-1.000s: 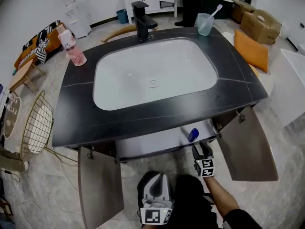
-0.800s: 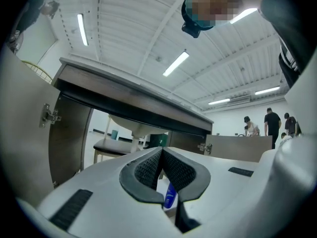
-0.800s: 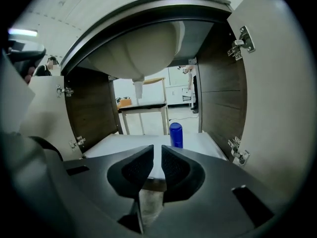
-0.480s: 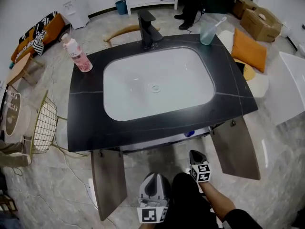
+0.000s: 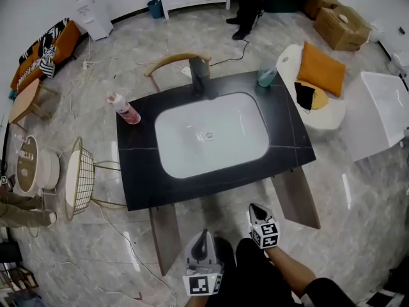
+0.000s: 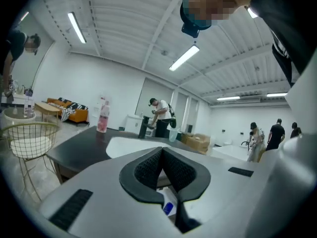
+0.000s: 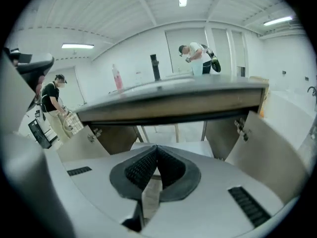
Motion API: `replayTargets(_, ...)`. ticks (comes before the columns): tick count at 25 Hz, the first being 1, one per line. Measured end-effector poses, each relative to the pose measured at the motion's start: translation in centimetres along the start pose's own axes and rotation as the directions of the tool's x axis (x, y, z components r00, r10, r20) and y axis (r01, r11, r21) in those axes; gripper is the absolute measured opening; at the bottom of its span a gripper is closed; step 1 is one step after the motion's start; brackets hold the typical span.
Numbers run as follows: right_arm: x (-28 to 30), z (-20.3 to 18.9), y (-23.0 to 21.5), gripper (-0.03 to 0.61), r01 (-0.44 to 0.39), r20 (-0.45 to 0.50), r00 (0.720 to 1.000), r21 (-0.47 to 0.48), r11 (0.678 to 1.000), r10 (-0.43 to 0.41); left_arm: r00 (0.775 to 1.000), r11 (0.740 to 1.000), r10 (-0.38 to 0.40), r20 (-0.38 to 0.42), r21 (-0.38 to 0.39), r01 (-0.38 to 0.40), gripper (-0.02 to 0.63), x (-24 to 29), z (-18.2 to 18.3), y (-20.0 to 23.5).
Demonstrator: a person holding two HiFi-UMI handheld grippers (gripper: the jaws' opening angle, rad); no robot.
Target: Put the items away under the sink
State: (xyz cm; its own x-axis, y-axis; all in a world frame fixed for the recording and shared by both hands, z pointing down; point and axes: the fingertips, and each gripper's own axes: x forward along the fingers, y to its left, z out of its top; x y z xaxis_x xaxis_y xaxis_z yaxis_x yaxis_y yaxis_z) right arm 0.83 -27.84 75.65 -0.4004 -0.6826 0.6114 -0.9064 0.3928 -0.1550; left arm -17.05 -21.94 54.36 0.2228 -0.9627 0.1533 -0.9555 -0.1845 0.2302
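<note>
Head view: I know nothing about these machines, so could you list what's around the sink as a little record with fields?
Counter: black countertop with a white sink basin set in it
Faucet: black faucet at the basin's far edge
On counter: pink bottle at the left, translucent cup at the far right corner
Below: cabinet doors both swung open
Left gripper: jaws together, nothing held, low near the person
Right gripper: jaws together, nothing held, before the open cabinet

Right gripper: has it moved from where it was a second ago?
Yes. The right gripper has drawn back, away from the countertop. It was at the cabinet opening; now it is level with the outer end of the open right door.
</note>
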Motion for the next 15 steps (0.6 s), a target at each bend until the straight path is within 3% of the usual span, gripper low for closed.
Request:
replayTargets(9,-11.8,18.3,8.0,0.011,-0.029,0.141,0.990,-0.001,1.000,0.029,0.998,0.999,-0.039,0.042,-0.014,0.040,0.015,-1.5,16.9,-1.2)
replayTargets(15,-18.3,25.3,10.6,0.011,-0.033,0.249,0.968,-0.014,0.999,0.035,0.994,0.998,-0.058,0.087,0.018,0.057,0.015,-3.4,22.8,-2.5)
